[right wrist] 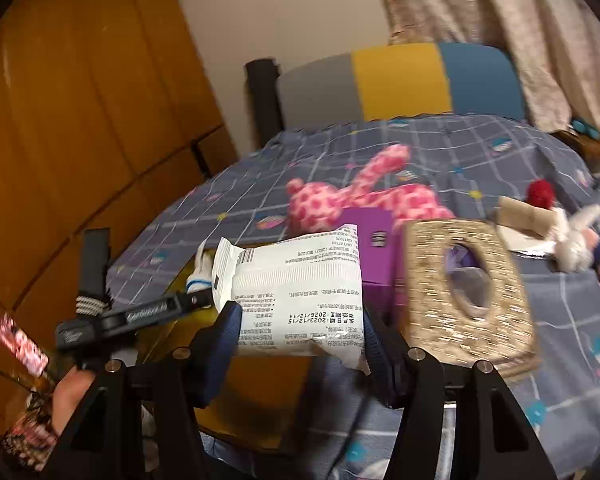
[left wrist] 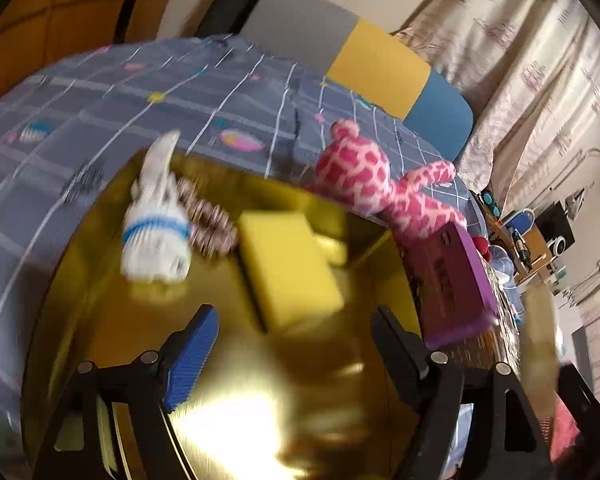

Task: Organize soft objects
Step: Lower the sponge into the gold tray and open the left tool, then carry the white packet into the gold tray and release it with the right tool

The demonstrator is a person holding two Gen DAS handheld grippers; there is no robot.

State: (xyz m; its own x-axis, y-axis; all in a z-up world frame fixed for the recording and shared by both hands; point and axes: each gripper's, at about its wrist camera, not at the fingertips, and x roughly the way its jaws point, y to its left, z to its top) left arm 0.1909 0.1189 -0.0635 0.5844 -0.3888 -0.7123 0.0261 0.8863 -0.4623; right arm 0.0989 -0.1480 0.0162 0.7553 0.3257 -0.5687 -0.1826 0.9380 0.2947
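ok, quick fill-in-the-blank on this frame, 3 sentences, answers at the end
1. The right gripper is shut on a white ____ printed with text.
2. The yellow sponge lies inside the ____ tray.
3. The left gripper is ____ with nothing between its fingers.

Missing words: packet; gold; open

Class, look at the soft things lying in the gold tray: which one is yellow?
The yellow sponge block, lying flat in the gold tray. The white sock and the beaded scrunchie beside it are not yellow.
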